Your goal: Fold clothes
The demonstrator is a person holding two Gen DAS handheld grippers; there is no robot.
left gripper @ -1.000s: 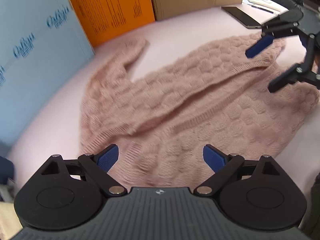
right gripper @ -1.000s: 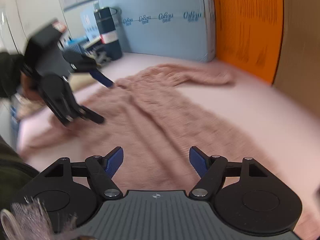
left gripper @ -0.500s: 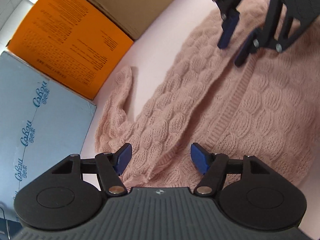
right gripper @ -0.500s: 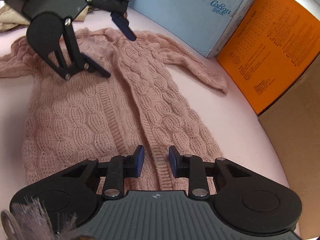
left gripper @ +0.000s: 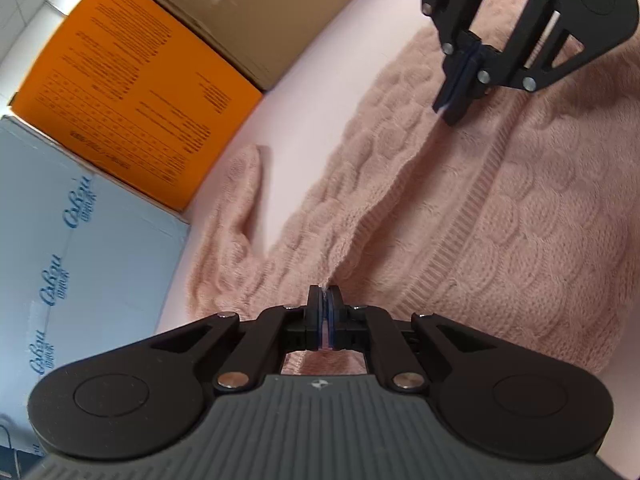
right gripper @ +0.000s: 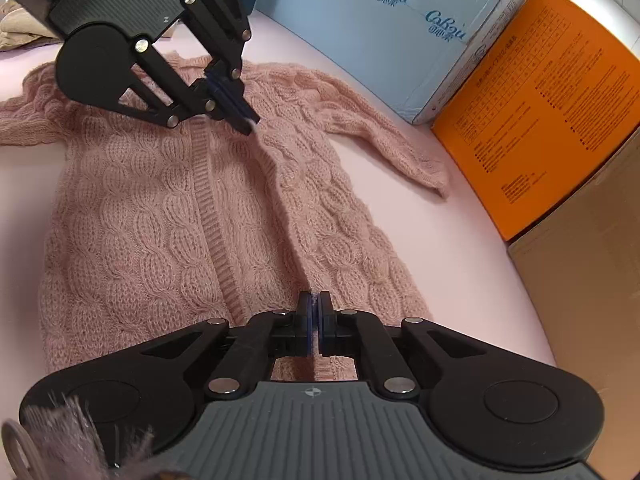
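— What's the surface under all this?

— A pale pink tabletop [right gripper: 460,240], smooth and matte.

— And what's lying on it?

— A pink cable-knit cardigan [right gripper: 152,216], spread flat, one sleeve [right gripper: 380,140] stretched out toward the boxes. Along the far edge stand three boxes side by side: a light blue box [right gripper: 380,36], an orange box [right gripper: 552,120] touching it, then a brown cardboard box [right gripper: 592,280]. The sleeve's cuff ends just short of the orange one.

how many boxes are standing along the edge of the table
3, side by side: a light blue box near the sleeve, an orange box in the middle, then a brown cardboard box. More may lie outside view.
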